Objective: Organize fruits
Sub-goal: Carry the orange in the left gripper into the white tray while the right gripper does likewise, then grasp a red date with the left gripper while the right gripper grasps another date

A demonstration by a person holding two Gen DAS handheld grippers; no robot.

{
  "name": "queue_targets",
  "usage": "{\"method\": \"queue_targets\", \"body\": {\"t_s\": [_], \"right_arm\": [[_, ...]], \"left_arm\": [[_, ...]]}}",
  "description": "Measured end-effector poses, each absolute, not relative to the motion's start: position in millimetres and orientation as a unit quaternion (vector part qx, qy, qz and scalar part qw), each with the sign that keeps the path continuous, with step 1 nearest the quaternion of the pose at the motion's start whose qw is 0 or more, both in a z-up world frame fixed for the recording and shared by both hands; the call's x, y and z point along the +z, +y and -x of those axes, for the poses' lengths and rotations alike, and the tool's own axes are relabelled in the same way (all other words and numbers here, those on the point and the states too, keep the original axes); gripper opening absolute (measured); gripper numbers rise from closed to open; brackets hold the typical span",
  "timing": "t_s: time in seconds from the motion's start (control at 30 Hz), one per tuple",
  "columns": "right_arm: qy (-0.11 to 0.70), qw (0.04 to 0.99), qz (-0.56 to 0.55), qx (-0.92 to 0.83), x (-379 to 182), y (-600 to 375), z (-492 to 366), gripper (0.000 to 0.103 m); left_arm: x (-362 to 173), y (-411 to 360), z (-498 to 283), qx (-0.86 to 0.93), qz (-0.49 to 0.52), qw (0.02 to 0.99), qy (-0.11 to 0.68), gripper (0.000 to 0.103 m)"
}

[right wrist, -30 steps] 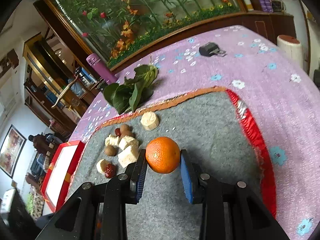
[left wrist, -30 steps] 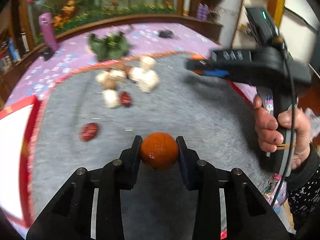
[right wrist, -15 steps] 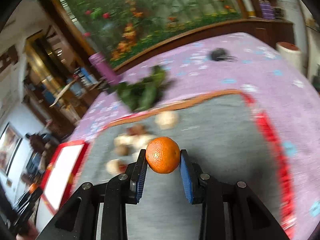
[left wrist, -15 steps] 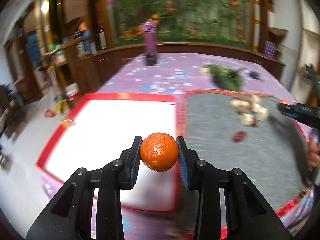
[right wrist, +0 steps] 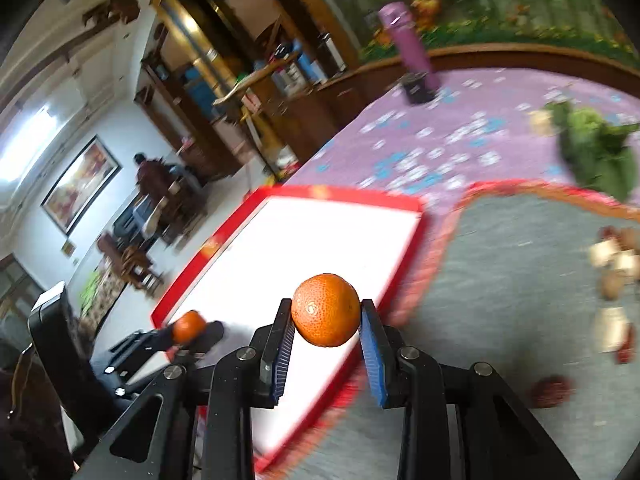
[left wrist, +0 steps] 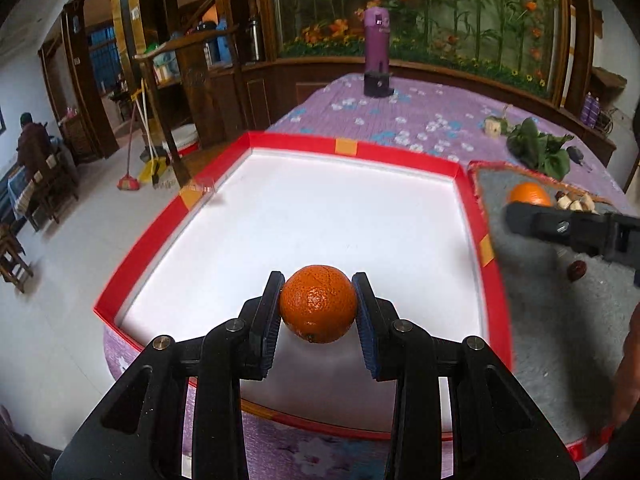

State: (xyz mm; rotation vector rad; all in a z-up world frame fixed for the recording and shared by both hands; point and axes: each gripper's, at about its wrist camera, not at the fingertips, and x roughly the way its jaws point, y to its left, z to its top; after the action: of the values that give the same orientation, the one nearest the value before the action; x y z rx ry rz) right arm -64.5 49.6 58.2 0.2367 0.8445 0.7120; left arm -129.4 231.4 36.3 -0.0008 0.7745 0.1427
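Observation:
My left gripper (left wrist: 318,309) is shut on an orange (left wrist: 318,304) and holds it above the near part of a white tray with a red rim (left wrist: 352,148). My right gripper (right wrist: 326,312) is shut on a second orange (right wrist: 326,309), over the tray's right edge (right wrist: 416,248) beside the grey mat (right wrist: 512,280). In the left wrist view the right gripper (left wrist: 532,204) with its orange (left wrist: 528,193) shows at the right. The left gripper (right wrist: 192,330) with its orange (right wrist: 188,326) appears low on the left in the right wrist view.
On the grey mat (left wrist: 560,320) lie pale cut pieces (right wrist: 612,256), nuts and red dates (left wrist: 577,271). Green leaves (left wrist: 540,150) and a purple bottle (left wrist: 378,52) stand on the purple flowered cloth (left wrist: 400,112). A person sits far off at the left (left wrist: 30,136).
Both grippers have swung left from the grey mat toward the white tray, each still holding its orange. The left one now hangs over the tray; the right one has reached its edge.

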Motion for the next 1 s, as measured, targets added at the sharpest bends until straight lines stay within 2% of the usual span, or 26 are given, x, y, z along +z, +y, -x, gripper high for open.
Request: {"method": "queue_targets", "body": {"t_s": [0.4, 0.57, 0.77, 1.0], "right_arm": [[0.453, 0.824, -0.055, 0.335, 26.6, 120.0, 58.0, 0.032], [0.448, 0.825, -0.030, 0.344, 30.0, 128.5, 65.0, 0.037], [0.407, 0.847, -0.067, 0.336, 47.0, 85.0, 68.3, 0.038], [0.388, 0.879, -0.110, 0.254, 52.9, -30.0, 66.4, 0.038]], "left_arm": [[24.6, 251.9, 128.4, 0.097, -0.004, 0.913, 0.397, 0.034], [29.5, 257.8, 131.4, 0.110, -0.007, 0.911, 0.397, 0.035], [43.8, 246.9, 143.1, 0.094, -0.015, 0.922, 0.376, 0.038], [60.2, 201.4, 149.7, 0.007, -0.028, 0.933, 0.360, 0.038]]}}
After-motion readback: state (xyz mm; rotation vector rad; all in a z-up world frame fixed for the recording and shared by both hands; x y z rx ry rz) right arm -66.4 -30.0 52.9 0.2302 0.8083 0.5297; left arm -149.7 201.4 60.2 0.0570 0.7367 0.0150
